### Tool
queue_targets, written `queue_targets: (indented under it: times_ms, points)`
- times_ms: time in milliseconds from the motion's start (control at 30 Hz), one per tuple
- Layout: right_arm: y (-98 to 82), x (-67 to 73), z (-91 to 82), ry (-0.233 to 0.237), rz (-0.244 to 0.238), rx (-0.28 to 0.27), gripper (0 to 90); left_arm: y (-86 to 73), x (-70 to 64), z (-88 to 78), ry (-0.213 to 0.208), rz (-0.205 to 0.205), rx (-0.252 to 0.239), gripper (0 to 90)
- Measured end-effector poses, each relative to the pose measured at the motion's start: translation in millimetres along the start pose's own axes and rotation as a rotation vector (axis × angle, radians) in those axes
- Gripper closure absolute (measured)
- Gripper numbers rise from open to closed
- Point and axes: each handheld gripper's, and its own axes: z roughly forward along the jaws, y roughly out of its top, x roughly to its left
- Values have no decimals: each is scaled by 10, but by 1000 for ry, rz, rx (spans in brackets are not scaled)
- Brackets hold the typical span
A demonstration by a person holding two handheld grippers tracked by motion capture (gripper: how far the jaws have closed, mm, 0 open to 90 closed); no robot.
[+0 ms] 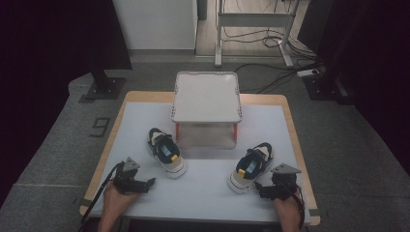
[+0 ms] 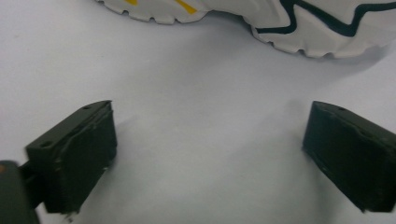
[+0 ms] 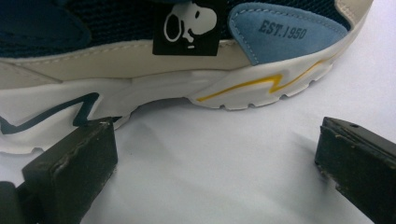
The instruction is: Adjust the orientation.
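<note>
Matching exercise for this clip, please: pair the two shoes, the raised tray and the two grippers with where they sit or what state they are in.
Things:
1. left shoe
2. right shoe
3. raised tray
4. left gripper and right gripper

Places or states:
A. on red legs at the table's far middle
B. jaws open, nothing between them
C. toe points near and right
D. toe points near and left

Pairs: 1-C, 2-D, 3-A, 4-B
</note>
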Motion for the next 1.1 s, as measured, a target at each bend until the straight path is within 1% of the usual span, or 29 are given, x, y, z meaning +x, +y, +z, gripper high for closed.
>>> queue_targets:
  times_ms: [33, 100, 133, 167, 200, 233, 267, 300, 367, 400, 467, 500, 533, 600, 667, 733, 800, 833, 867, 967, 1100]
  points:
    - [0, 0, 0, 0, 1, 0, 0, 4, -3, -3, -5, -9, -1, 50]
    - [0, 0, 0, 0, 1, 0, 0, 19, 2, -25, -31, -30, -5, 60]
    - [0, 0, 0, 0, 0, 0, 0, 19, 2, -25, -31, -30, -5, 66]
    - [0, 1, 0, 0, -1, -1, 0, 37, -1, -57, -42, -39, -16, 75]
    - [-1, 1, 0, 0, -1, -1, 0, 51, -10, -81, -45, -40, -23, 82]
    - [-1, 1, 0, 0, -1, -1, 0, 74, -26, -117, -40, -34, -28, 82]
    - [-1, 1, 0, 0, -1, -1, 0, 134, -72, -196, -32, -15, -36, 82]
    - [-1, 1, 0, 0, -1, -1, 0, 134, -72, -196, -32, -15, -36, 84]
    - [-1, 1, 0, 0, -1, -1, 0, 197, -125, -279, -55, -4, -49, 97]
    - [-1, 1, 0, 0, -1, -1, 0, 234, -153, -318, -68, -4, -52, 106]
    - [-1, 1, 0, 0, -1, -1, 0, 285, -190, -363, -82, -1, -52, 134]
    - [-1, 1, 0, 0, -1, -1, 0, 339, -213, -399, -95, 1, -52, 138]
    - [-1, 1, 0, 0, -1, -1, 0, 339, -213, -399, -95, 1, -52, 138]
    - [-1, 1, 0, 0, -1, -1, 0, 404, -249, -438, -101, 3, -59, 142]
    - [-1, 1, 0, 0, -1, -1, 0, 474, -290, -477, -104, 15, -73, 148]
    - [-1, 1, 0, 0, -1, -1, 0, 553, -338, -516, -120, 31, -87, 153]
    - [-1, 1, 0, 0, -1, -1, 0, 624, -383, -536, -135, 48, -88, 161]
    - [-1, 1, 0, 0, -1, -1, 0, 685, -417, -544, -151, 56, -85, 161]
    - [-1, 1, 0, 0, -1, -1, 0, 685, -417, -544, -151, 56, -85, 161]
    - [-1, 1, 0, 0, -1, -1, 0, 833, -480, -538, -164, 69, -80, 160]
    - [-1, 1, 0, 0, -1, -1, 0, 953, -546, -520, -176, 90, -80, 160]
